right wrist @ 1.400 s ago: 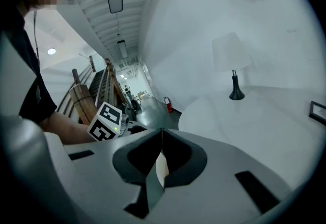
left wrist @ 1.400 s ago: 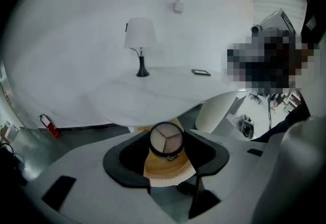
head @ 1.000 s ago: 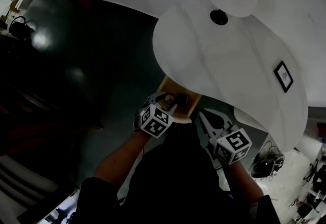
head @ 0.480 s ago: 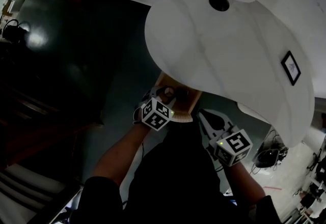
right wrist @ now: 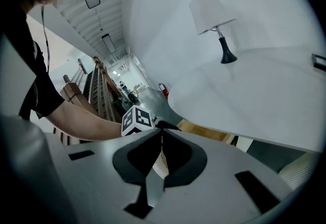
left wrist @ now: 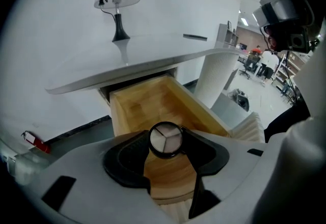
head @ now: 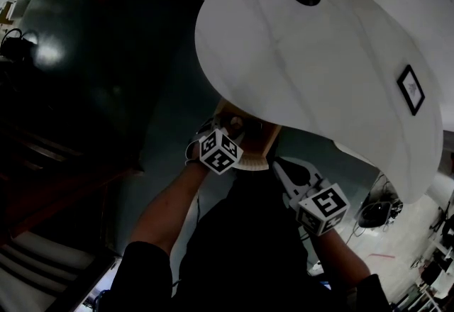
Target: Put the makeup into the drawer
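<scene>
We see left claw [left wrist: 166, 142] clamped on round makeup compact [left wrist: 165, 135], held above open wooden drawer [left wrist: 145, 102] under white surface [left wrist: 147, 57]. Right claw [right wrist: 160, 128] pressed together, empty, beside drawer front.

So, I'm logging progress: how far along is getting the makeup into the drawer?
Done: the drawer stands pulled open. In hand: the left hand-held gripper holds the round makeup compact over it. Left: lower it in and let go. The right hand-held gripper is shut, empty.
</scene>
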The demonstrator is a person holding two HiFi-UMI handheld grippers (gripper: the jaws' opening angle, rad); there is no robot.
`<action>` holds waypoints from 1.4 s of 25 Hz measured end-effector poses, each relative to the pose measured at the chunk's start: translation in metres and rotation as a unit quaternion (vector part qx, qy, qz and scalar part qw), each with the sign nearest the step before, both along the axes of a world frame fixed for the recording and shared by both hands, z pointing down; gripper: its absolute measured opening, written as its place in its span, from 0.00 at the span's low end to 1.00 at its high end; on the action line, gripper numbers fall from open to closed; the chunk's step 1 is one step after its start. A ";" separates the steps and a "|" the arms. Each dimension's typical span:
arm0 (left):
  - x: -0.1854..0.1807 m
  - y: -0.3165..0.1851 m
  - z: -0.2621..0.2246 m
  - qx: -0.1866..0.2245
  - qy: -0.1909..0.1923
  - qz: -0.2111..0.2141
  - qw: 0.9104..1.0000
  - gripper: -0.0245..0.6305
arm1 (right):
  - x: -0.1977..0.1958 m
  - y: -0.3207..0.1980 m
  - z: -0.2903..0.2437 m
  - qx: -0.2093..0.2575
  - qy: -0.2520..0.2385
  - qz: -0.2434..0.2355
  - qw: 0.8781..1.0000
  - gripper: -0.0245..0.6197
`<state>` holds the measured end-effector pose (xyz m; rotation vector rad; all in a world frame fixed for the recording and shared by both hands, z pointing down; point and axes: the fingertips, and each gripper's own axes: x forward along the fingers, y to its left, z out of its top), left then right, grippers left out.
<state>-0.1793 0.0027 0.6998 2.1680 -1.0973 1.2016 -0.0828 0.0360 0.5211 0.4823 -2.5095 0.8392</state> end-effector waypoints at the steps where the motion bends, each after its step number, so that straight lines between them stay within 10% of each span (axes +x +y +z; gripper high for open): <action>1: 0.000 -0.002 0.002 -0.001 -0.002 0.004 1.000 0.38 | 0.001 0.000 0.003 -0.001 0.000 -0.001 1.000 0.06; 19: 0.000 -0.014 0.014 -0.023 -0.040 0.231 0.972 0.38 | 0.003 -0.001 0.018 -0.020 0.008 0.008 1.000 0.06; 25: 0.000 -0.011 0.013 -0.050 -0.006 0.252 0.966 0.38 | -0.002 0.004 0.023 -0.025 0.012 0.002 1.000 0.06; 35: -0.005 -0.012 0.024 -0.035 -0.056 0.319 0.946 0.38 | -0.007 0.007 0.024 -0.026 0.015 0.004 1.000 0.06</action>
